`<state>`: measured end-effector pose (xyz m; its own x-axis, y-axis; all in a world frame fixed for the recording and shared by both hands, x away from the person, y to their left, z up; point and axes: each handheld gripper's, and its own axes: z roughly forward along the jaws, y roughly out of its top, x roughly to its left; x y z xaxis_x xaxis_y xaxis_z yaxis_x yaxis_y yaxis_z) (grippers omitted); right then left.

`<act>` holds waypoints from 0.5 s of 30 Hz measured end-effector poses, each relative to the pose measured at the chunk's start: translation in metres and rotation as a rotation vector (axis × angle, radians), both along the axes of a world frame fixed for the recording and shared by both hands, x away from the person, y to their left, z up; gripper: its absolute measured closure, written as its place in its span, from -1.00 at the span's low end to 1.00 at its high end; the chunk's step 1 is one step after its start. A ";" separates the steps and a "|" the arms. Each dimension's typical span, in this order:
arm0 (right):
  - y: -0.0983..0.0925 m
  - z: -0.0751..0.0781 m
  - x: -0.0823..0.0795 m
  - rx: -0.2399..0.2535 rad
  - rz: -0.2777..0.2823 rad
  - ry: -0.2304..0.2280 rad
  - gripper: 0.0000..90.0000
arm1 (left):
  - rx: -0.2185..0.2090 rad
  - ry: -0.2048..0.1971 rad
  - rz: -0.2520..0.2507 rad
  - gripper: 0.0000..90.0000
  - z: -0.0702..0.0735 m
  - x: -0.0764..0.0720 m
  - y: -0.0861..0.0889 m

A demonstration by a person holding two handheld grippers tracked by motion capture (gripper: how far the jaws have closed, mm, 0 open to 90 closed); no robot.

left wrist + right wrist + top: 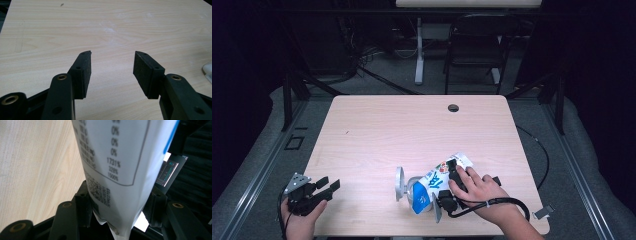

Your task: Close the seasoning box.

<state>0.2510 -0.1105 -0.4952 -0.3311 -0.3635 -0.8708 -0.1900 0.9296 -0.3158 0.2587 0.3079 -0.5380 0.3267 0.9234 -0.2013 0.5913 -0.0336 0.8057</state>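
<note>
A white and blue printed packet [432,184] lies tilted near the front edge of the wooden table [412,130]. My right gripper [434,195] is shut on it, with a hand [474,190] wrapped over the gripper's body. In the right gripper view the packet's white side with a printed table [117,157] sits between both pads, which press on it, and its crimped end hangs toward the camera; the right gripper [120,195] is seen there. My left gripper [328,184] rests at the table's front left corner, open and empty. The left gripper [113,55] faces bare wood.
A grey disc-shaped piece [399,182] stands by the packet's left end. A round cable hole [453,107] is at the table's far edge. Beyond the table are a dark chair [477,45] and a white post [419,50]. A black cable [492,204] trails from the right gripper.
</note>
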 end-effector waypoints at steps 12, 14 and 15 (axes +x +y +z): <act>0.000 0.000 0.000 -0.001 0.006 -0.009 0.12 | 0.000 0.001 0.002 0.09 -0.001 0.000 0.001; 0.000 0.000 0.000 -0.001 0.006 -0.009 0.12 | -0.001 0.001 0.003 0.09 -0.001 0.000 0.001; 0.000 0.000 0.000 -0.001 0.006 -0.009 0.12 | -0.002 0.001 0.004 0.09 -0.001 0.000 0.001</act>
<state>0.2505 -0.1104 -0.4955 -0.3208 -0.3664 -0.8734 -0.1930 0.9281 -0.3185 0.2589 0.3089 -0.5390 0.3226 0.9244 -0.2033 0.5922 -0.0295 0.8052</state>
